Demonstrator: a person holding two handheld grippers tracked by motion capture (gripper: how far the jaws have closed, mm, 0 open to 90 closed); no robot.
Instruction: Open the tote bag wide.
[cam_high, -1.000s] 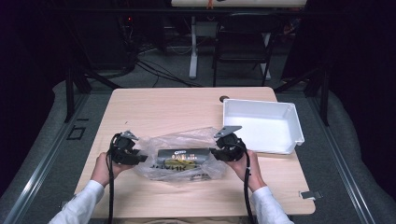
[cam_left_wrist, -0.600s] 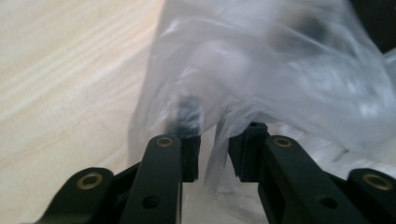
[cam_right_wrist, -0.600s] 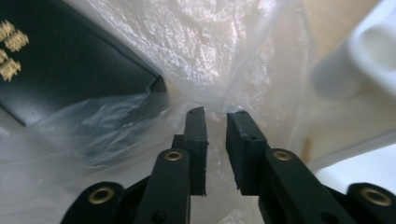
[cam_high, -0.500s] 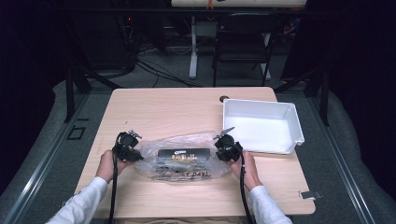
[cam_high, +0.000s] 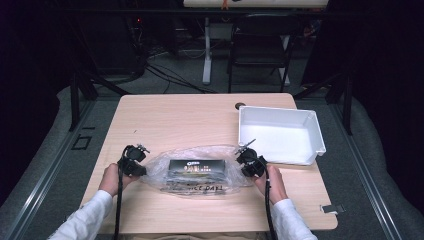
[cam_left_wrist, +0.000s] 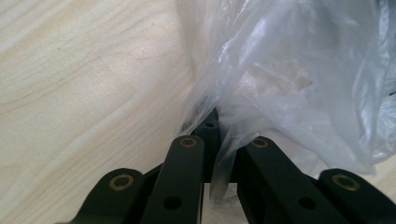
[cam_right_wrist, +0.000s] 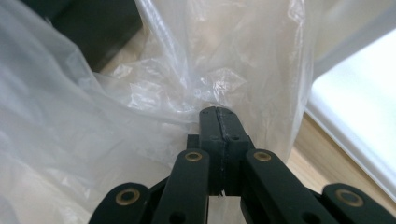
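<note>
A clear plastic bag (cam_high: 220, 156) lies crumpled on the wooden table (cam_high: 190, 120), with a dark flat box (cam_high: 199, 168) inside it. My left gripper (cam_high: 143, 170) is at the bag's left end. Its jaws have just been closing and are now shut on a fold of the film (cam_left_wrist: 212, 122). At the bag's right end my right gripper (cam_high: 241, 167) has also just closed, and its black fingertips pinch the film (cam_right_wrist: 218, 113). The bag (cam_right_wrist: 154, 79) bulges up past the right jaws. A hand holds each gripper low over the table.
A white rectangular tray (cam_high: 280, 113) stands at the table's right, just beyond my right gripper; its pale wall (cam_right_wrist: 364, 121) is close beside those jaws. A small dark round spot (cam_high: 240, 105) marks the table near the tray's far left corner. A chair and cables stand beyond the table.
Both hands have sunk a little and the bag has settled flatter on the table. Both grippers' jaws have closed onto the bag's ends.
</note>
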